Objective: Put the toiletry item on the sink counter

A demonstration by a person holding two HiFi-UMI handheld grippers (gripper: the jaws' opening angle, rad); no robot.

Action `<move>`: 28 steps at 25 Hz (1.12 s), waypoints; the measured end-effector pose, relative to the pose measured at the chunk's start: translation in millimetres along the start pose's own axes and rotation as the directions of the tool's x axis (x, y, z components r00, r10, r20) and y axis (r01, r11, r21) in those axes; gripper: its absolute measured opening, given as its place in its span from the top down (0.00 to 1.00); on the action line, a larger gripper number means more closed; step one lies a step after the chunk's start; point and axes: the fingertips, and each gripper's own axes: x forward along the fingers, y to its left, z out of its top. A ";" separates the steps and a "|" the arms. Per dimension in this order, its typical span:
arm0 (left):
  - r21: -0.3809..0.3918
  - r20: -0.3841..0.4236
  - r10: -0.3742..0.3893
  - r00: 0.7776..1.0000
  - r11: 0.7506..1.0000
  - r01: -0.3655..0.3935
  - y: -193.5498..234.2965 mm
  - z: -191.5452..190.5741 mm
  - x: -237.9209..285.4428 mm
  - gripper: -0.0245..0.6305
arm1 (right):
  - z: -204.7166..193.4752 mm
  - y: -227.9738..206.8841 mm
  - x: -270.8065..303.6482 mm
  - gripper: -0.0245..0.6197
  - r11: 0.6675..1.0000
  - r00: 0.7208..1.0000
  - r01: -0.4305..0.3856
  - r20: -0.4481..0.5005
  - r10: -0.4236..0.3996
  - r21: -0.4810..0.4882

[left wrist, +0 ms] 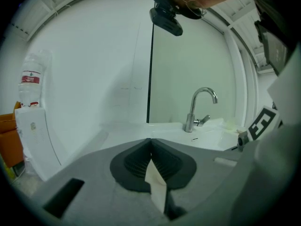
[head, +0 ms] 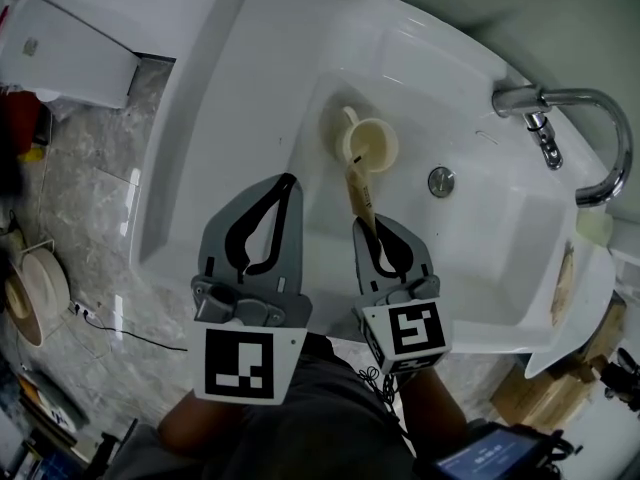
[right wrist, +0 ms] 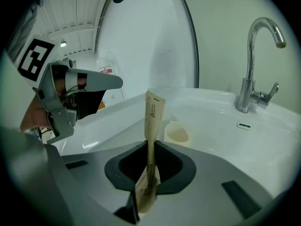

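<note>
My right gripper (head: 372, 224) (right wrist: 150, 143) is shut on a slim beige paper sachet (head: 358, 190) (right wrist: 152, 121) with dark print. The sachet stands upright out of the jaws, over the white sink basin (head: 470, 258). Beside it on the left, my left gripper (head: 289, 182) (left wrist: 150, 141) is shut on a small pale paper scrap (left wrist: 156, 185); that scrap shows only in the left gripper view. A cream cup (head: 369, 144) (right wrist: 178, 133) lies in the basin just beyond the sachet's tip. The sink counter (head: 205, 88) runs flat along the basin's left side.
A chrome faucet (head: 565, 108) (left wrist: 198, 106) (right wrist: 251, 74) stands at the basin's right, with a drain knob (head: 441, 180) near it. A pale soap-like lump (head: 594, 228) and a wooden piece (head: 563, 286) sit on the right rim. A white box (head: 70, 53) (left wrist: 35, 140) and a water bottle (left wrist: 31, 81) are at the left.
</note>
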 end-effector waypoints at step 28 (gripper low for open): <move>-0.053 -0.024 0.004 1.000 0.999 -0.005 23.5 -18.1 21.7 0.94 | -44.3 0.4 55.5 0.90 0.997 0.972 -0.075 -0.222 0.075 0.008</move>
